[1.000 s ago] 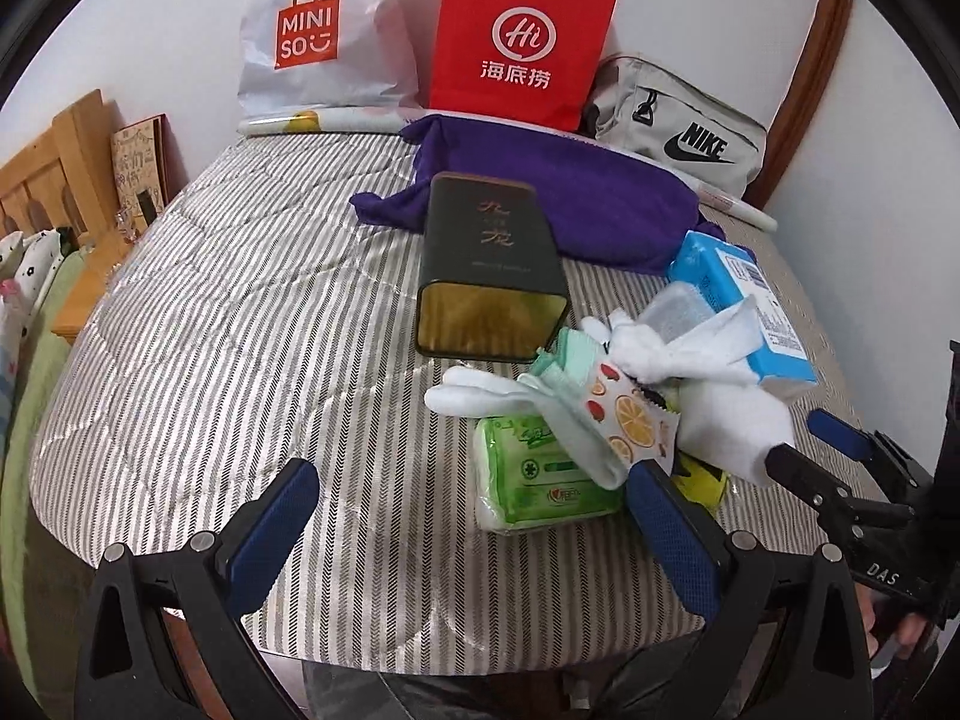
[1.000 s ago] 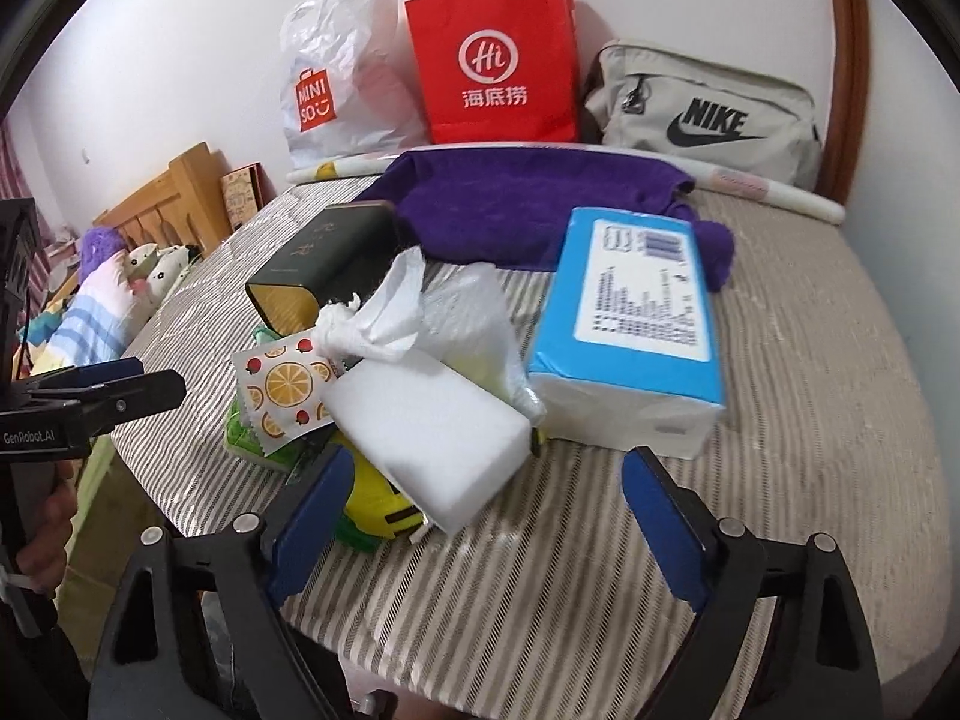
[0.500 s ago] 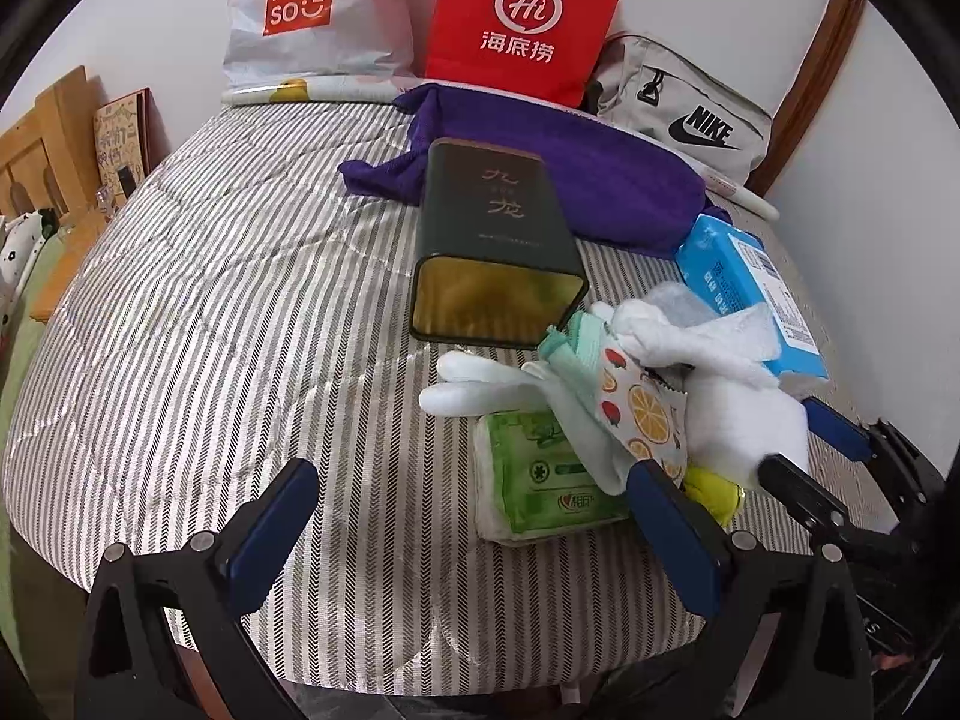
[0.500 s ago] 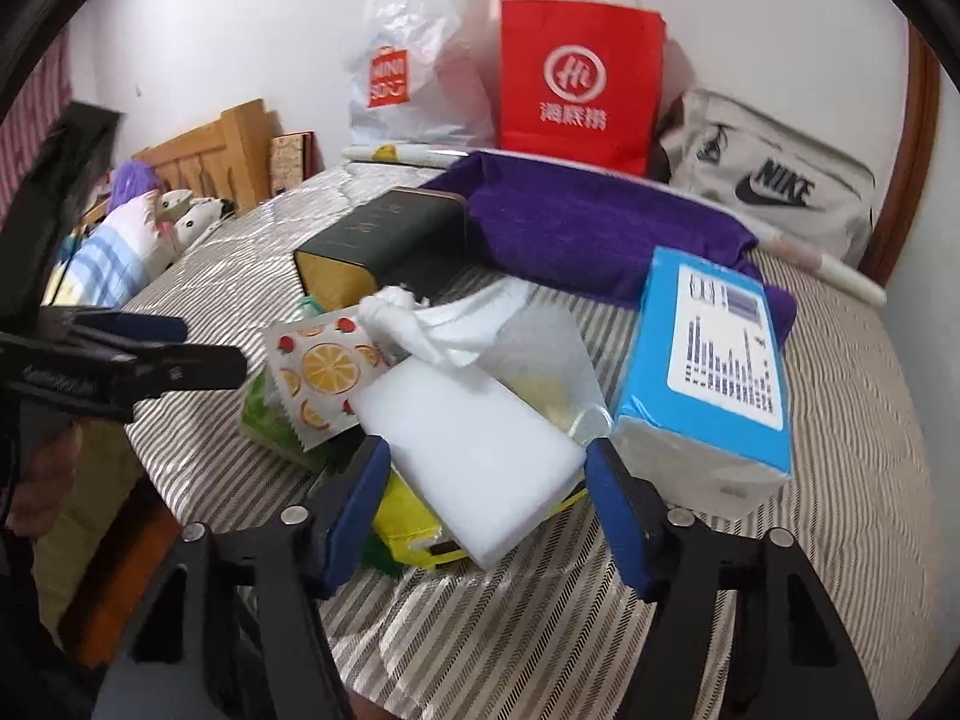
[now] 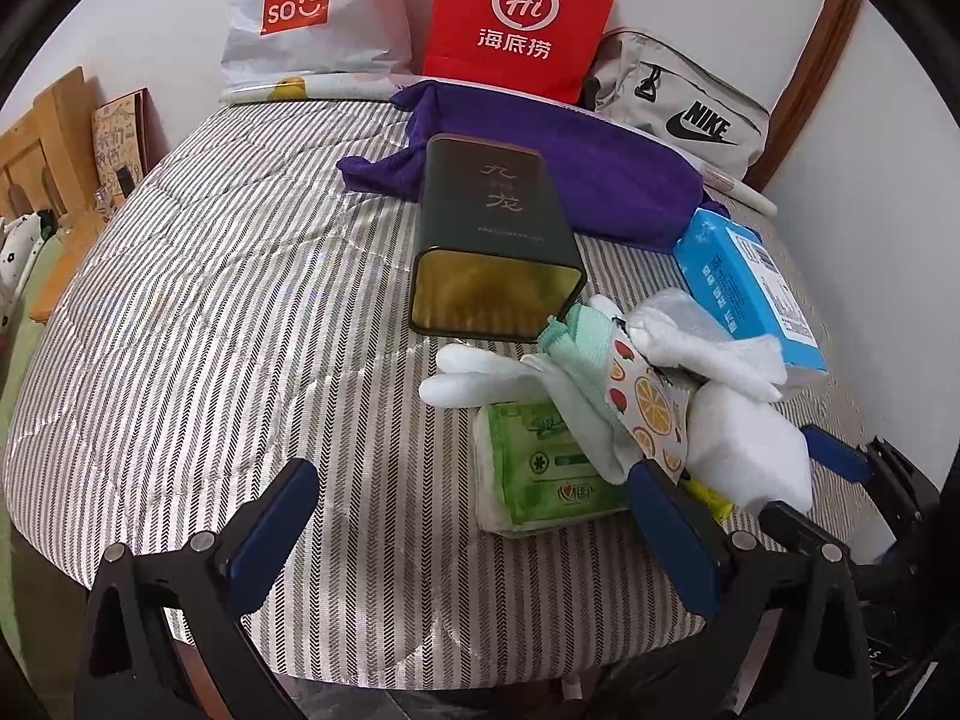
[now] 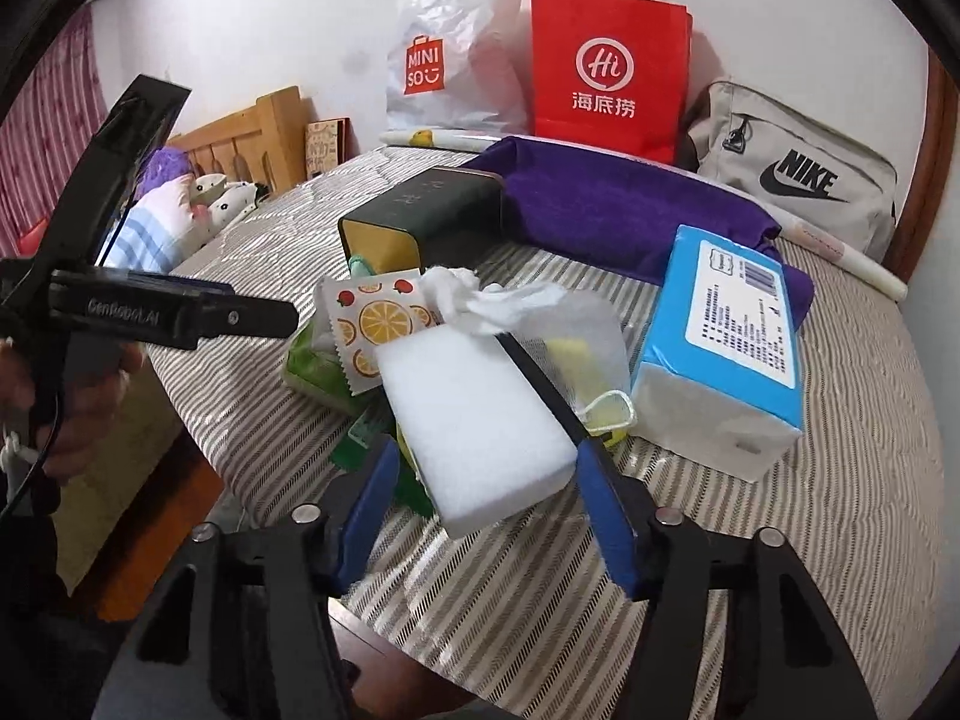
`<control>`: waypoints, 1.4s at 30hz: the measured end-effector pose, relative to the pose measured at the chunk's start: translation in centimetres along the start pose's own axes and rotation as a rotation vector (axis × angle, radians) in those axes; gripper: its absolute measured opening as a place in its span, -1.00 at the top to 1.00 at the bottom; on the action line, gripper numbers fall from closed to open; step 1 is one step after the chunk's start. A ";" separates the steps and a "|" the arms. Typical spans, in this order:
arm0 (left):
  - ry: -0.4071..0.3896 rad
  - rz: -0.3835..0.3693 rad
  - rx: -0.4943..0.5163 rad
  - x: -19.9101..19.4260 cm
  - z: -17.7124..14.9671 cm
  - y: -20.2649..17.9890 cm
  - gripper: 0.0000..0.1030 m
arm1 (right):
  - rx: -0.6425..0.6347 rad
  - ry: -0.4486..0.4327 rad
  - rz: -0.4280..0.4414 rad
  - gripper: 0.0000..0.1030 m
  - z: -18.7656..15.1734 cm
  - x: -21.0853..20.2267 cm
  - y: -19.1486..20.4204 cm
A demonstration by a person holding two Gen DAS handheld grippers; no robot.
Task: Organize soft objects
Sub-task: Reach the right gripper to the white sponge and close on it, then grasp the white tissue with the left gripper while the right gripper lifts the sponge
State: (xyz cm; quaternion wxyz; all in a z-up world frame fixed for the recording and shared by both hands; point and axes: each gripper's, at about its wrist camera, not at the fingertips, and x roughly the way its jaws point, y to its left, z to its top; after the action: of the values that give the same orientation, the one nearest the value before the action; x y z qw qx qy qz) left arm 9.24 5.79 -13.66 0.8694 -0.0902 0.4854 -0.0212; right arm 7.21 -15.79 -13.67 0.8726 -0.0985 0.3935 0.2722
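One tin [image 5: 495, 240] lies sideways — its gold interior bare.

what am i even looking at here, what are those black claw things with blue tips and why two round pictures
No robot here: a person holds a hand-held two-finger gripper in each hand, and each carries a wide-angle camera looking along its fingers, hence two round pictures. The left gripper is open over bare striped bedcover, holding nothing. The right gripper straddles a white foam sponge block; its jaws are opening and the right pad touches the block's edge, so no firm grip shows. Nearby lie a dark green rectangular tin on its side, a green tissue pack, a blue tissue pack and a purple towel.
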 end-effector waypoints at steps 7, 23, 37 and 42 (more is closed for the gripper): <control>-0.007 -0.002 -0.003 -0.1 0.0 0.1 -1.00 | -0.015 -0.028 -0.004 -0.20 0.1 0.7 0.2; -0.015 -0.058 0.045 0.2 0.6 -1.0 -1.00 | 0.008 -0.088 0.012 -0.14 -1.3 -3.4 -2.8; -0.057 -0.236 0.130 -1.4 2.3 -4.7 -0.99 | 0.055 -0.081 0.064 -0.15 -2.6 -3.5 -4.2; -0.063 -0.363 0.209 -1.9 3.4 -8.4 -0.99 | 0.058 -0.081 0.068 -0.15 -2.7 -3.2 -4.2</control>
State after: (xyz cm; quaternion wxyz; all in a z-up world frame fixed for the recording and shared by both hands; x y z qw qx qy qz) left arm 11.56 -1.81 -8.88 0.8706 -0.0860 0.4291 -0.2249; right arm 6.08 -21.66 -13.27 0.8806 -0.0486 0.3685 0.2940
